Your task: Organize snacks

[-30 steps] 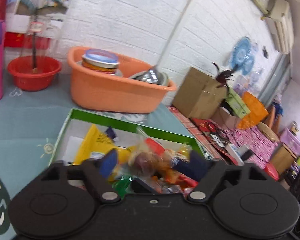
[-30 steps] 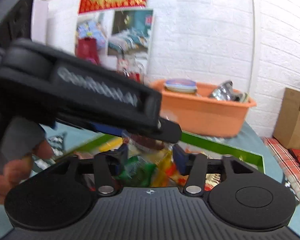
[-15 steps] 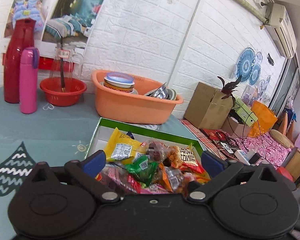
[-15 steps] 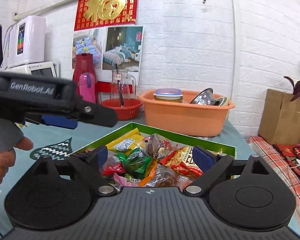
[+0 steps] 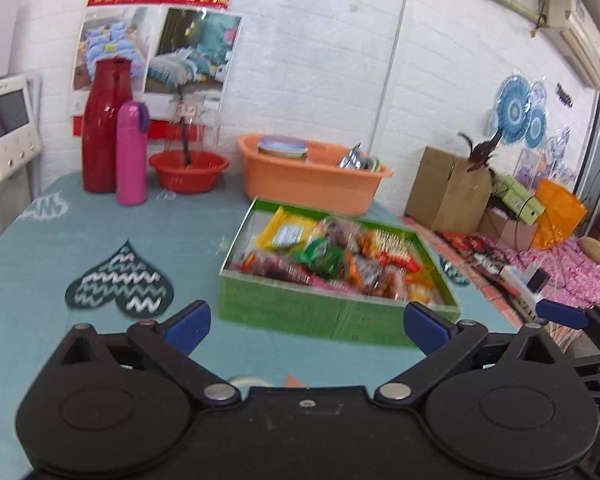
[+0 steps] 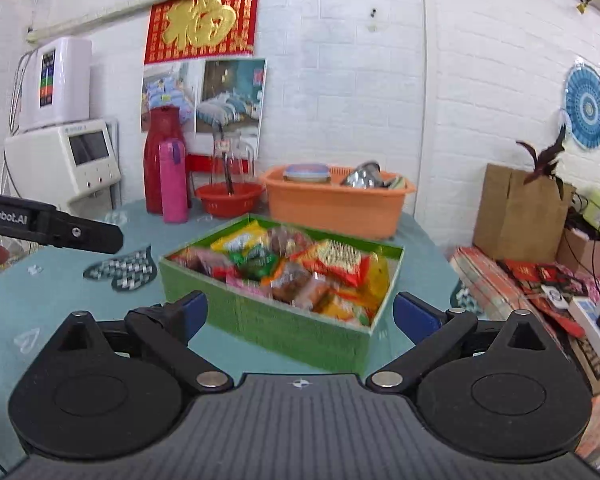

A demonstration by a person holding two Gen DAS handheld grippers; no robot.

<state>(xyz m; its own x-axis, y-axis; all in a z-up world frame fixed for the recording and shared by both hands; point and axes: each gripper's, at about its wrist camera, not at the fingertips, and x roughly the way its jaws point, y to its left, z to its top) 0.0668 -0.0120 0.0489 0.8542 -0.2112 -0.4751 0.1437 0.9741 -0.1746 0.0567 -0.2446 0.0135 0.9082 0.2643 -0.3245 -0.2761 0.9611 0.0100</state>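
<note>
1. Left gripper (image 5: 306, 326): blue-tipped fingers spread wide, nothing between them, held above the teal tablecloth (image 5: 100, 240) short of the green box (image 5: 332, 316). Right gripper (image 6: 300, 314): fingers likewise wide apart and empty, just in front of the box's near corner.
2. Green box sits on the tablecloth, heaped with snack packets (image 6: 292, 268): yellow, green, red and orange wrappers, all inside its walls.
3. Left of the box: dark heart print (image 5: 120, 282) on the cloth, otherwise bare cloth out to the table edge.
4. Behind the box: orange basin (image 6: 336, 204) almost touching its far wall; further left a red bowl (image 5: 188, 170), pink flask (image 5: 131, 152) and red jug (image 5: 106, 124).
5. Beyond the box: white brick wall; cardboard carton (image 6: 516, 216) off the table, to the right.
6. Versus 0.5 s ago: both grippers have drawn back from over the snacks; the whole box is now in view, with cloth showing before its near wall.
</note>
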